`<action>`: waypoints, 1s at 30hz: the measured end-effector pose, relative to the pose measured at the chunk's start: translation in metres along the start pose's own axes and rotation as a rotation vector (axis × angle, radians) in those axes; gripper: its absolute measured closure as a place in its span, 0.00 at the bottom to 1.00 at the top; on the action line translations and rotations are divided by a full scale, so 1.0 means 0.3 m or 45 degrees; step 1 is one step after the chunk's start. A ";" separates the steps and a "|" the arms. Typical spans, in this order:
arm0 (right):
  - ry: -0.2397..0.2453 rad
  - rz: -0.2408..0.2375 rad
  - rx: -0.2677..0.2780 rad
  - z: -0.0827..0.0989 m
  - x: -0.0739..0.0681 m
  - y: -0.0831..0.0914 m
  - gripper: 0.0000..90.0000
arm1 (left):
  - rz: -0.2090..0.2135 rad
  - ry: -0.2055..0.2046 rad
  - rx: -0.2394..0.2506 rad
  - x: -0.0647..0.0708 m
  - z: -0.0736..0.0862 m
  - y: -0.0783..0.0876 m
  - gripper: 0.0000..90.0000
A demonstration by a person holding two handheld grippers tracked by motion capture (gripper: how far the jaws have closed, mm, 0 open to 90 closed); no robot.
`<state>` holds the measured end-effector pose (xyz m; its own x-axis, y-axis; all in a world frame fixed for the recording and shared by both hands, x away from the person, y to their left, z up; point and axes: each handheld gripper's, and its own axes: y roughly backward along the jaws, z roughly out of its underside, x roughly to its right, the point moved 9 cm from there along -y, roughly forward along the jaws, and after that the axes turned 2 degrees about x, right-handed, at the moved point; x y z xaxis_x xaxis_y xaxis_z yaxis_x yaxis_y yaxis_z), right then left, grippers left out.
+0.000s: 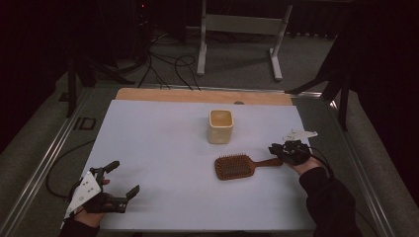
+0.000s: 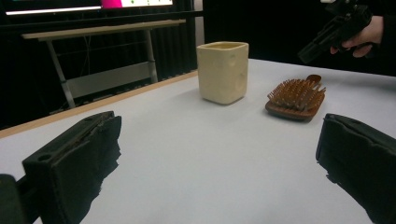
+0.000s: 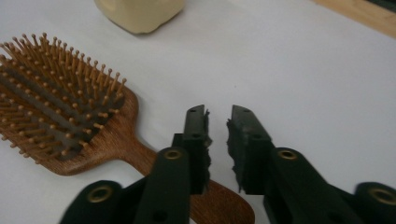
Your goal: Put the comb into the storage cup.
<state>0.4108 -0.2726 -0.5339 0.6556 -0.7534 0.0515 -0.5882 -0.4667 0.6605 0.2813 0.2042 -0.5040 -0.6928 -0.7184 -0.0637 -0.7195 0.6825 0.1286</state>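
Both of my hands sit at the near edge of the white table (image 1: 163, 123) in the high view. My left gripper (image 1: 120, 178) rests low on the left with its jaws spread wide and nothing between them. My right gripper (image 1: 275, 148) sits at the right, at the handle end of the wooden hairbrush (image 1: 237, 166), which lies bristles up in front of the cream square cup (image 1: 220, 126); whether the tips touch the handle I cannot tell from up here.

From the left gripper view, my two black jaws stand far apart at the bottom corners over bare tabletop. Beyond them the cup (image 2: 222, 72) stands upright, the hairbrush (image 2: 296, 99) lies just to its right, and my right gripper (image 2: 310, 52) hangs above the brush's far end.

Seen in the right gripper view, my jaws are drawn close together with a narrow gap left between the pads. The hairbrush (image 3: 70, 116) handle passes under the left jaw rather than through the gap, so the pads clamp nothing. The cup (image 3: 137, 14) stands at the top edge.
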 end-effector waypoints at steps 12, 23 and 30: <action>0.037 0.012 -0.114 0.034 0.022 -0.046 1.00 | 0.002 0.005 0.001 0.000 0.001 0.000 0.00; 0.020 -0.026 -0.178 0.072 0.012 -0.087 1.00 | 0.002 0.005 0.001 0.001 0.001 0.000 0.00; 0.016 -0.038 -0.198 0.097 0.006 -0.088 1.00 | 0.001 0.005 0.002 0.000 0.001 0.001 0.00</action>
<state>0.4138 -0.2750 -0.5731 0.6778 -0.7342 0.0388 -0.4887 -0.4105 0.7698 0.2810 0.2043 -0.5041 -0.6931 -0.7183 -0.0597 -0.7190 0.6833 0.1271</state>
